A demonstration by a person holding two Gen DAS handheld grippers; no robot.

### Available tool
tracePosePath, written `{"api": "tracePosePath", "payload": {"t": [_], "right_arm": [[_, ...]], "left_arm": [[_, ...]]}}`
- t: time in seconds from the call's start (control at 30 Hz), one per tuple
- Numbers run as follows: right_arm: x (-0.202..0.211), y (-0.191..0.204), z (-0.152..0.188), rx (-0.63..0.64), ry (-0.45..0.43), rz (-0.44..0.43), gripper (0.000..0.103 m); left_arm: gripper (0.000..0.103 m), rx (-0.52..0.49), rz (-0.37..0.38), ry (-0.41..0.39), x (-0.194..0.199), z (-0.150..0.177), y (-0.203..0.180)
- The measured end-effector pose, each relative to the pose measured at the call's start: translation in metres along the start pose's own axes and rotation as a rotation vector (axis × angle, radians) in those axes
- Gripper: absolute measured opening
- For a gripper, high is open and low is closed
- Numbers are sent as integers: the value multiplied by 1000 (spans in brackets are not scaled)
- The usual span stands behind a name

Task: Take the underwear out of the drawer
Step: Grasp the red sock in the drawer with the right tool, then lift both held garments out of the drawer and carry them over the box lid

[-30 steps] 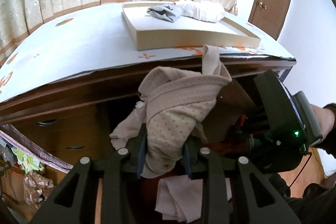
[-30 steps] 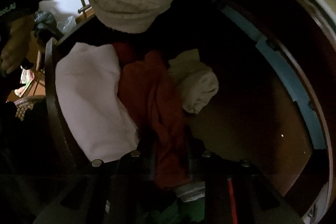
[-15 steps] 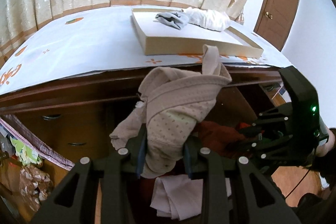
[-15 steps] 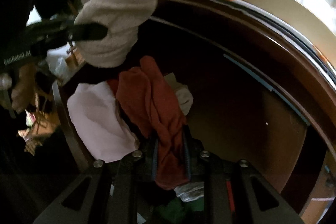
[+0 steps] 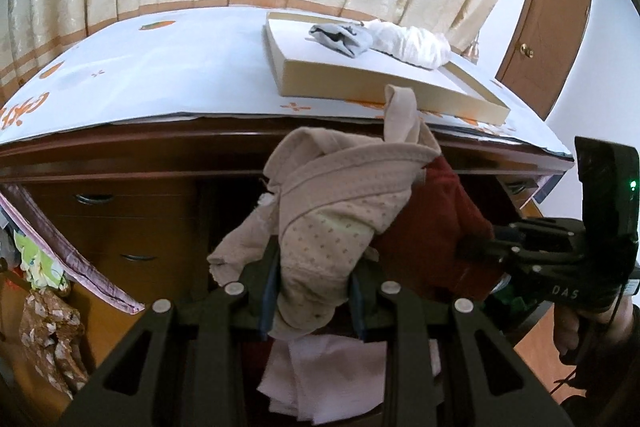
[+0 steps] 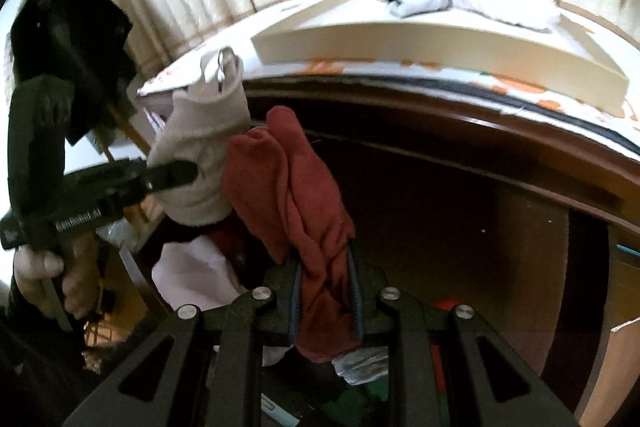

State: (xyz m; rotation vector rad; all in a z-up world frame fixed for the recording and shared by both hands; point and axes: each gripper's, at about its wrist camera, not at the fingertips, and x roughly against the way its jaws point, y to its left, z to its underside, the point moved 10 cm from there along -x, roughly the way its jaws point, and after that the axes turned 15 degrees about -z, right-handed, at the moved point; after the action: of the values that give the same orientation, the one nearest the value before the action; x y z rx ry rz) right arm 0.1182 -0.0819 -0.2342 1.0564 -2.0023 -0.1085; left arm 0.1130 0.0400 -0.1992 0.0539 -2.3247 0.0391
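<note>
My left gripper [image 5: 312, 291] is shut on beige dotted underwear [image 5: 340, 211], held up above the open drawer [image 6: 460, 235]. In the right wrist view that same beige underwear [image 6: 200, 163] hangs from the left gripper [image 6: 176, 177] at the left. A dark red garment [image 6: 304, 211] is pinched in my right gripper [image 6: 326, 291] and lifted clear of the drawer, close beside the beige piece. From the left wrist view the red garment [image 5: 440, 231] shows just right of the beige one, with the right gripper [image 5: 476, 251] on it.
A shallow cream tray [image 5: 360, 83] on the dresser top holds a grey piece [image 5: 340, 37] and a white piece [image 5: 412, 43]. Pale pink cloth [image 5: 324, 375] and green items [image 6: 360, 399] lie in the drawer. Curtains hang behind; a wooden door [image 5: 548, 27] stands at right.
The right gripper has risen out of the drawer with the red garment, up beside the beige underwear. The left gripper has kept its place, rolling slightly.
</note>
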Motion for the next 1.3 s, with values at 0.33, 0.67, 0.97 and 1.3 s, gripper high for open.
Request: {"api": "tracePosePath", "payload": {"t": [0.33, 0.67, 0.97, 1.3], "right_arm": [[8, 3, 4, -43, -86, -1, 21], [23, 1, -7, -63, -166, 11, 21], [40, -2, -13, -64, -218, 32, 21], [63, 8, -24, -5, -266, 91, 21]], "left_arm": [[28, 29, 7, -12, 3, 1, -9], [28, 65, -10, -28, 7, -5, -3], [28, 56, -26, -45, 13, -11, -6], [28, 26, -29, -66, 22, -18, -17]]}}
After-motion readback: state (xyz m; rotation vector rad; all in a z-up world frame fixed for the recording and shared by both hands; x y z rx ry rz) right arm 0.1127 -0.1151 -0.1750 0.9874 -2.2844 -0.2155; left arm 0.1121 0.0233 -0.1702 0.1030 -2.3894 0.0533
